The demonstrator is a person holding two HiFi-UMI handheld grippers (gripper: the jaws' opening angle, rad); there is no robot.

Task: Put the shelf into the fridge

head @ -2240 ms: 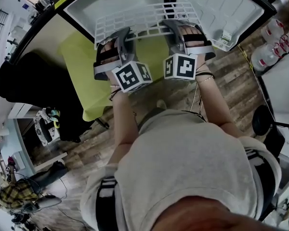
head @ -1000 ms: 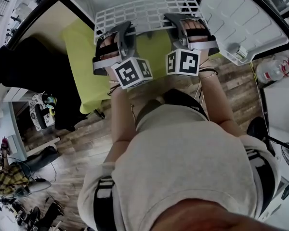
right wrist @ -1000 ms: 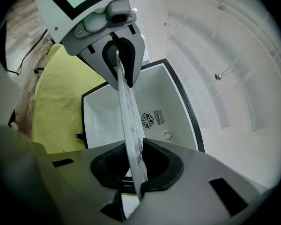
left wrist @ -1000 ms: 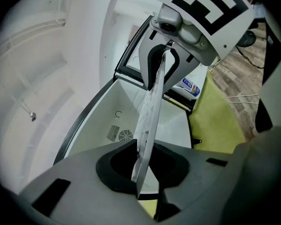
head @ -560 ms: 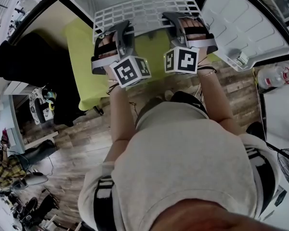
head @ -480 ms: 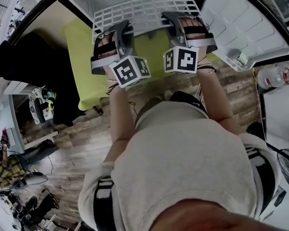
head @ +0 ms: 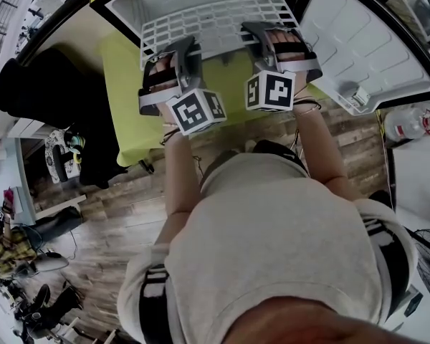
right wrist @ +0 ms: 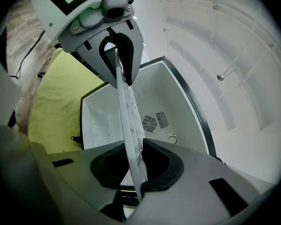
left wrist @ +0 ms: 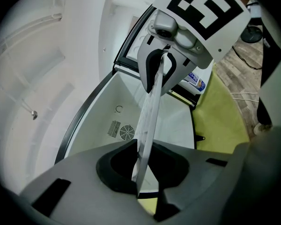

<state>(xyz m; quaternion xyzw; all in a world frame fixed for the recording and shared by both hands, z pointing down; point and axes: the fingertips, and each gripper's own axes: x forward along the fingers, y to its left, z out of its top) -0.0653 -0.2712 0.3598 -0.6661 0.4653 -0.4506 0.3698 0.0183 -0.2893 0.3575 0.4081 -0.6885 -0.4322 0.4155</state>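
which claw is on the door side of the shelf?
The right claw, clamped on the shelf end toward the open fridge door; the left claw holds the opposite end.

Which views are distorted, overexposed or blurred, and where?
Head view: strong fisheye bending, the rim of the fridge curves, yet the shelf grid is sharp. Left gripper view: black rounded corners, and the white fridge door is washed out. Right gripper view: the same dark corners; the shelf edge near the lens looks soft.
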